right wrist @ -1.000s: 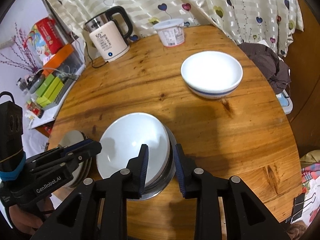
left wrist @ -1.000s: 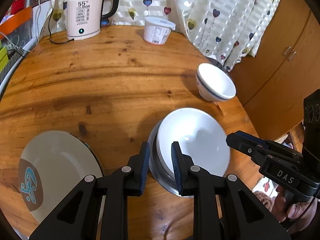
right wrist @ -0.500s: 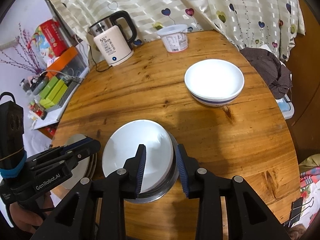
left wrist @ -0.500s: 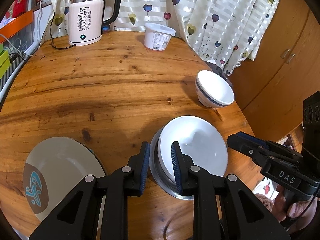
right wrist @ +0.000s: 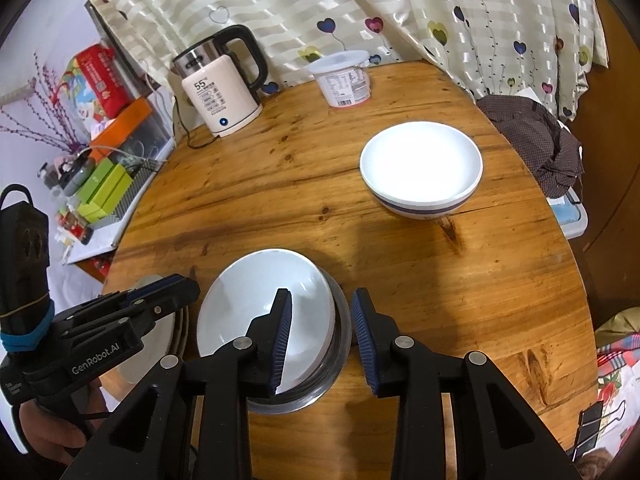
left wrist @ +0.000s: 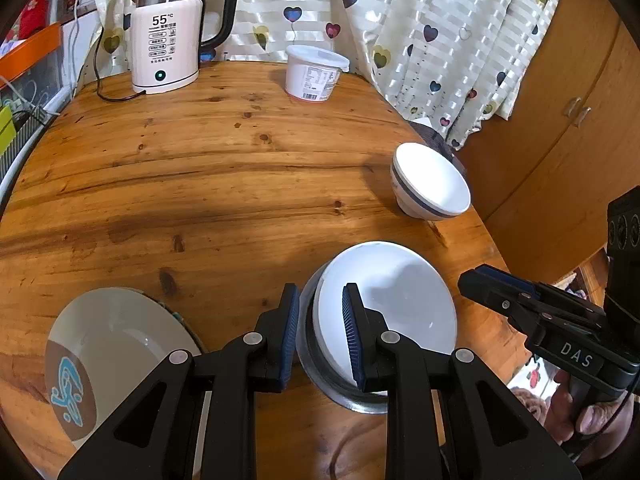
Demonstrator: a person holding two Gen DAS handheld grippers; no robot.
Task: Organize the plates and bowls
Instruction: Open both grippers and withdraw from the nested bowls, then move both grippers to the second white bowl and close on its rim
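Note:
A white bowl (left wrist: 396,300) (right wrist: 256,312) sits nested in a steel bowl (left wrist: 308,360) (right wrist: 340,344) near the front edge of the round wooden table (left wrist: 200,184). My left gripper (left wrist: 318,330) hovers over the stack's left rim and my right gripper (right wrist: 320,328) over its right rim. Both are open with a gap on each side of the rim, and neither pad presses on it. A white bowl with a blue band (left wrist: 430,184) (right wrist: 420,164) stands alone further back on the right. A beige plate with a blue design (left wrist: 120,352) tops a small stack at the left.
An electric kettle (left wrist: 166,36) (right wrist: 220,88) and a lidded white tub (left wrist: 314,74) (right wrist: 346,80) stand at the table's far edge by the curtain. A wooden cabinet (left wrist: 560,120) is on the right. Dark cloth (right wrist: 536,136) hangs beyond the table's right edge.
The white bowl, blurred and higher a second ago, now rests still in the steel bowl. Both views have drawn back slightly. The right jaws stand a touch wider.

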